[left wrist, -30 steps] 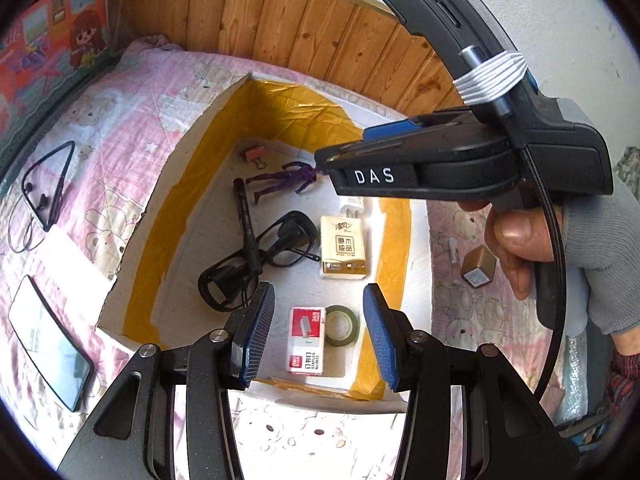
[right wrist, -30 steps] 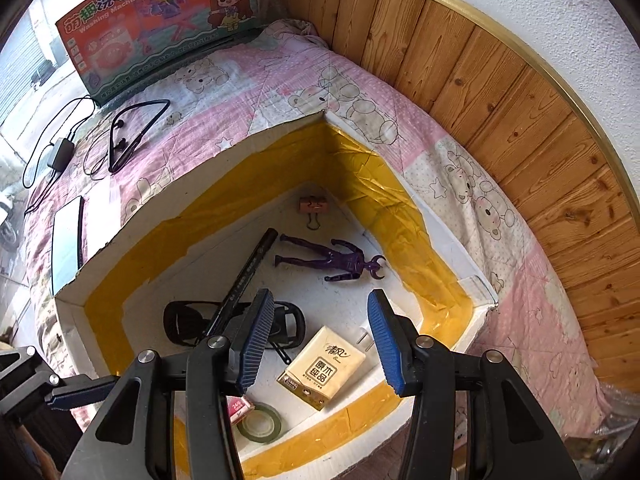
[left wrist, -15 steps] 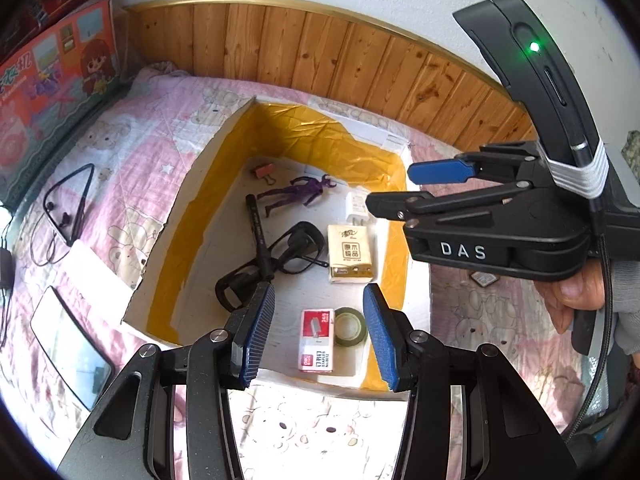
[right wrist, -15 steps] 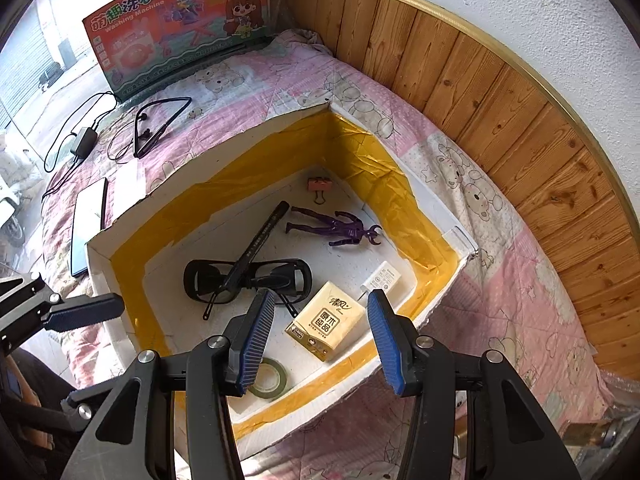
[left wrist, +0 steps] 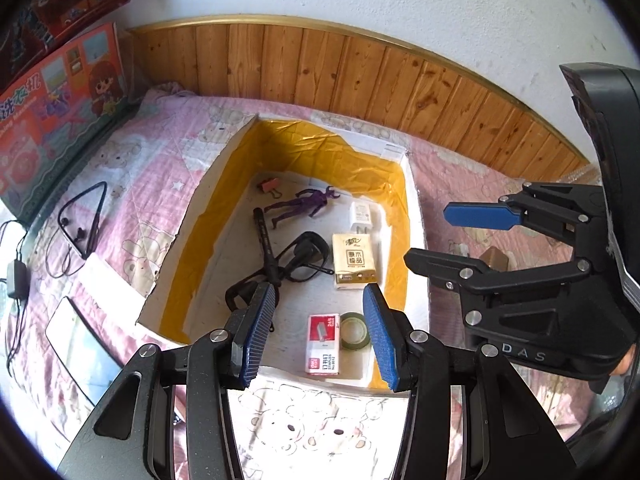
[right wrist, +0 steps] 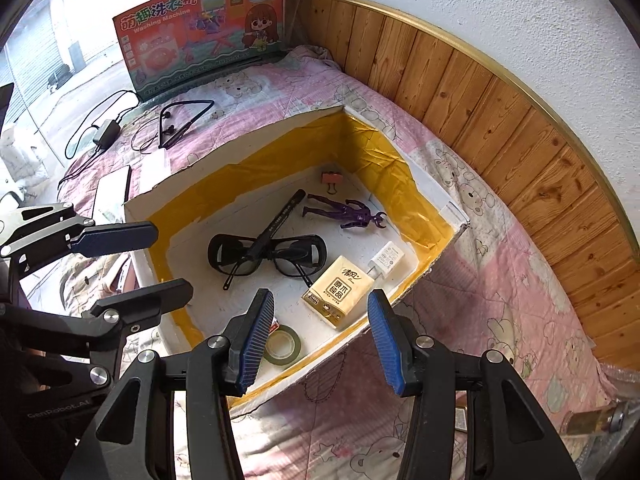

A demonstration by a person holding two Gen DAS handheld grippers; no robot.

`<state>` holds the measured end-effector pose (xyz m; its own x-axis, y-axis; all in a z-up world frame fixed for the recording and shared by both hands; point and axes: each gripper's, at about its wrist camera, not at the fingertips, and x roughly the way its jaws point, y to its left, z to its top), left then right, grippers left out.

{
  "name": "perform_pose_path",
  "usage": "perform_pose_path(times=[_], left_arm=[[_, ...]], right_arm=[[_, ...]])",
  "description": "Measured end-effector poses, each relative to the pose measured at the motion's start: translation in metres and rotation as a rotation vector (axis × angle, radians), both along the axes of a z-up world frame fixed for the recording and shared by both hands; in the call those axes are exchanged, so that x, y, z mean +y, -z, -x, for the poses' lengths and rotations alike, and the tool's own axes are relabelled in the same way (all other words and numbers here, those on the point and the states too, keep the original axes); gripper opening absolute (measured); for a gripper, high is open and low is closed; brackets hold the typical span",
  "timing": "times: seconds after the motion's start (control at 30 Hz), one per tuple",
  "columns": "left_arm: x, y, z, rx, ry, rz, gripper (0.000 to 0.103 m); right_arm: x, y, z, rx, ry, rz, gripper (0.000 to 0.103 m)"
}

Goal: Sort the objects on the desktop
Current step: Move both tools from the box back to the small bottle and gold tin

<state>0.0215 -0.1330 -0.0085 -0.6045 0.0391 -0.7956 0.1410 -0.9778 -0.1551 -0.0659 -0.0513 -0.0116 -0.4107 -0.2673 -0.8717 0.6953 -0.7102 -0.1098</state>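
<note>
Left wrist view: both tongs, left [left wrist: 318,334] and right [left wrist: 434,238], apart and empty above the box [left wrist: 416,216].

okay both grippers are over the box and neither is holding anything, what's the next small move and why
Probably swing the right gripper out toward the small tan box lying on the quilt beside the white box. Both grippers are open and empty, the left gripper hangs over items already inside, and that tan box looks like the nearest loose item on the right gripper's side.
</note>
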Motion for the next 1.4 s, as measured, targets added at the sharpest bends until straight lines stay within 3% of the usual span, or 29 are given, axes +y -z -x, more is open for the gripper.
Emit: perform_pose_path(times=[0.47,0.67,0.8,1.1,1.27,1.4], left_arm=[[0.010,-0.015,-0.012,0.098,-0.022,0.049,0.049],[0.026,-0.018,-0.015,0.141,0.009,0.054,0.049],[0.046,-0.016,-0.014,0.148,0.062,0.057,0.049],[0.106,-0.006,-0.010,0.147,0.233,0.043,0.049],[0.139,0.014,0.002,0.096,0.310,0.003,0.049],[0.161,0.037,0.013,0.040,0.342,-0.004,0.049]], right_arm=[[0.022,-0.004,-0.064,0.063,0.013,0.100,0.058],[0.042,0.003,-0.095,0.100,0.060,0.165,0.058],[0.068,0.020,-0.108,0.070,0.125,0.240,0.058],[0.168,0.053,-0.080,-0.039,0.403,0.352,0.058],[0.217,0.071,-0.054,-0.088,0.552,0.383,0.058],[0.239,0.077,-0.033,-0.080,0.603,0.352,0.058]])
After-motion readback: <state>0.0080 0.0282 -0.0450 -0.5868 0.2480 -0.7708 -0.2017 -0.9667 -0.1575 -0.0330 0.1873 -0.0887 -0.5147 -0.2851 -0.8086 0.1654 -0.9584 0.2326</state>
